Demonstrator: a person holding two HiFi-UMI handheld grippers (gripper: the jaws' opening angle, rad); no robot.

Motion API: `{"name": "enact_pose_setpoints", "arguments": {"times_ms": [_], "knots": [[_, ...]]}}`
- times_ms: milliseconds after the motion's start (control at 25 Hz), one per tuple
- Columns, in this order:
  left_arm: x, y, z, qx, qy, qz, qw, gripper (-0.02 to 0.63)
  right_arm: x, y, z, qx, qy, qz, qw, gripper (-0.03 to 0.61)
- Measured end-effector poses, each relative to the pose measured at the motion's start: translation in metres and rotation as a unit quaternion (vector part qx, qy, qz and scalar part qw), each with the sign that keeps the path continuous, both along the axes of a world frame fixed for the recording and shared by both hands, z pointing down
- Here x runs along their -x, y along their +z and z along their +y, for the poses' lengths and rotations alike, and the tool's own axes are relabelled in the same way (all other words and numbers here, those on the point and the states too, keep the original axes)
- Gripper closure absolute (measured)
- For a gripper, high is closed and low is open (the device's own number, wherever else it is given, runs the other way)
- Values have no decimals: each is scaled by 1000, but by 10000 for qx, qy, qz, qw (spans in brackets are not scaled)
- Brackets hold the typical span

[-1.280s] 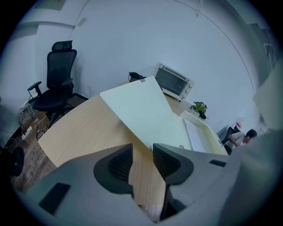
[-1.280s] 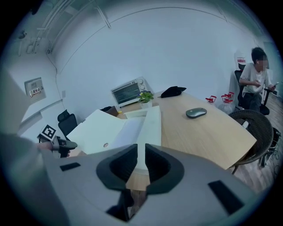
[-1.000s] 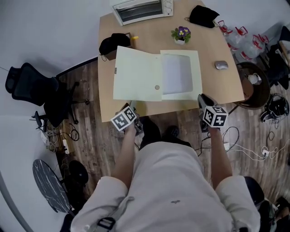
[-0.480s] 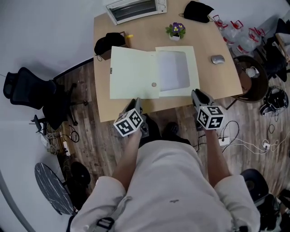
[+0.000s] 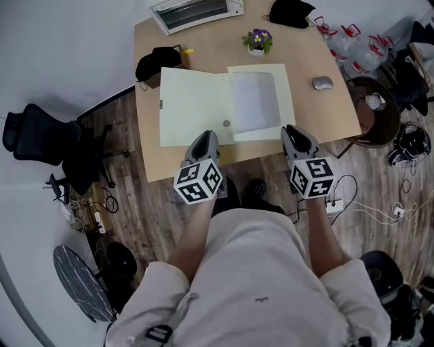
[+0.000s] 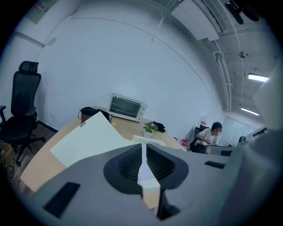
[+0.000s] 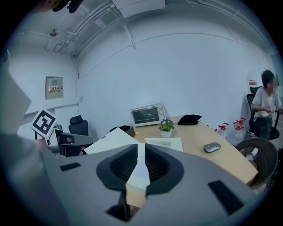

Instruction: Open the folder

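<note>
The pale yellow folder (image 5: 193, 112) lies open on the wooden table (image 5: 325, 112). Its cover is spread to the left, and a white sheet (image 5: 254, 101) shows in the right half. My left gripper (image 5: 205, 139) hovers over the table's front edge, just short of the cover's near edge. Its jaws are closing, with a narrow slit left and nothing between them. My right gripper (image 5: 293, 132) hangs by the folder's near right corner, its jaws also closing on nothing. The folder (image 6: 88, 137) shows beyond the left gripper (image 6: 144, 148) in the left gripper view. The right gripper view shows the folder (image 7: 116, 137) past the right gripper (image 7: 141, 148).
At the table's far side stand a toaster oven (image 5: 196, 12), a potted flower (image 5: 257, 40) and two black bags (image 5: 154, 64) (image 5: 290, 12). A mouse (image 5: 322, 83) lies to the right. An office chair (image 5: 41, 132) is left of the table; water bottles (image 5: 352, 41) and a round stand (image 5: 380, 115) are right. A person (image 7: 265, 106) sits beyond.
Both grippers have risen from below the table's front edge to over it. The left one has rolled, showing another marker face, and its jaws have narrowed. The folder has not moved.
</note>
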State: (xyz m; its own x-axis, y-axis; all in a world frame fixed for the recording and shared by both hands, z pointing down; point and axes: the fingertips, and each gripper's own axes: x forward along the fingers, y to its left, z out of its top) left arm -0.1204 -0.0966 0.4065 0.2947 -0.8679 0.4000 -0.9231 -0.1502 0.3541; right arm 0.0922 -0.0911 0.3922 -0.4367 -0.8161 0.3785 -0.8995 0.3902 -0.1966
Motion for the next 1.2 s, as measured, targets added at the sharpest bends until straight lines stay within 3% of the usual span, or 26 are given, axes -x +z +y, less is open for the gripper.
{"name": "enact_pose_setpoints", "arguments": {"times_ms": [400, 760, 1200], "knots": [[-42, -34, -2, -539, 697, -368, 9954, 607, 14, -19, 8, -164, -103, -56, 9998, 552], [-63, -37, 0, -673, 1037, -568, 9907, 609, 16, -24, 8, -225, -116, -44, 9997, 575], [-79, -40, -3, -660, 1251, -557, 9884, 609, 12, -26, 4, -183, -79, 23, 9998, 575]]}}
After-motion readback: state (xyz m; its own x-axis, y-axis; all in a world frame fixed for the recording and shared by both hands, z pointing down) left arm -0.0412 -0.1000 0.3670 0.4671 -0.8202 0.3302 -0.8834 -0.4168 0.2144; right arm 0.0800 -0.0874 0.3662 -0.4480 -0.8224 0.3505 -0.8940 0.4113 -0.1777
